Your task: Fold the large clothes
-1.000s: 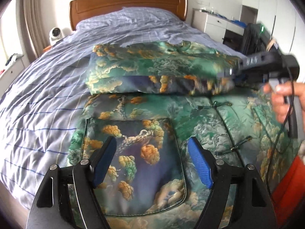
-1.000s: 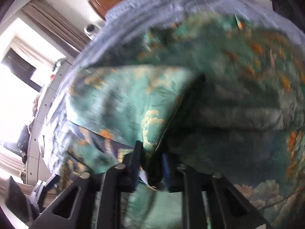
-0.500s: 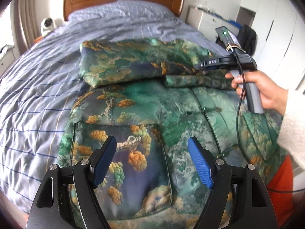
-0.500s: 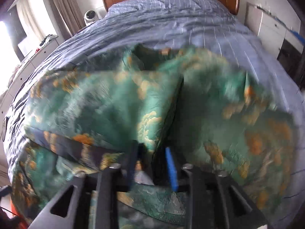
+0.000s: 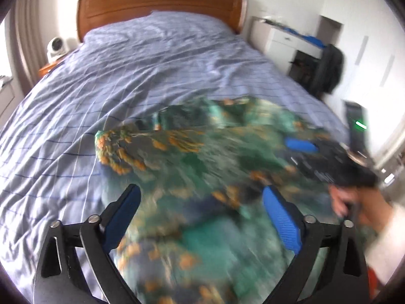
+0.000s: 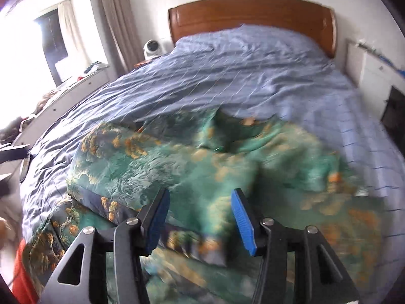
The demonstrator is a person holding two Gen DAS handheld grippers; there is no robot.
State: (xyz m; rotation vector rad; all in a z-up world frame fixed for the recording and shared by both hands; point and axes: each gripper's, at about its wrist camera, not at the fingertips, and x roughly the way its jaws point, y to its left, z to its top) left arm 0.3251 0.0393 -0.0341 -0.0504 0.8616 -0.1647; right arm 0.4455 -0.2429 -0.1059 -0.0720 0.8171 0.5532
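Note:
A green quilted garment with orange and blue print (image 5: pixel 202 177) lies partly folded on the near part of the bed; it also shows in the right wrist view (image 6: pixel 202 167), with a folded-over layer on top. My left gripper (image 5: pixel 200 217) is open and empty just above the garment. My right gripper (image 6: pixel 200 220) is open and empty over the fold; it shows in the left wrist view (image 5: pixel 316 157), held by a hand at the right. Both views are motion-blurred.
The bed's blue checked cover (image 5: pixel 152 76) stretches to a wooden headboard (image 6: pixel 253 15). A white fan (image 5: pixel 55 46) stands on the left nightstand. White drawers (image 5: pixel 291 40) and a dark bag (image 5: pixel 329 68) stand at the right. A window and curtain (image 6: pixel 76 38) are at the left.
My right gripper has opened and let go of the garment's folded layer, which now lies on the garment. Both grippers have risen and tilted toward the headboard.

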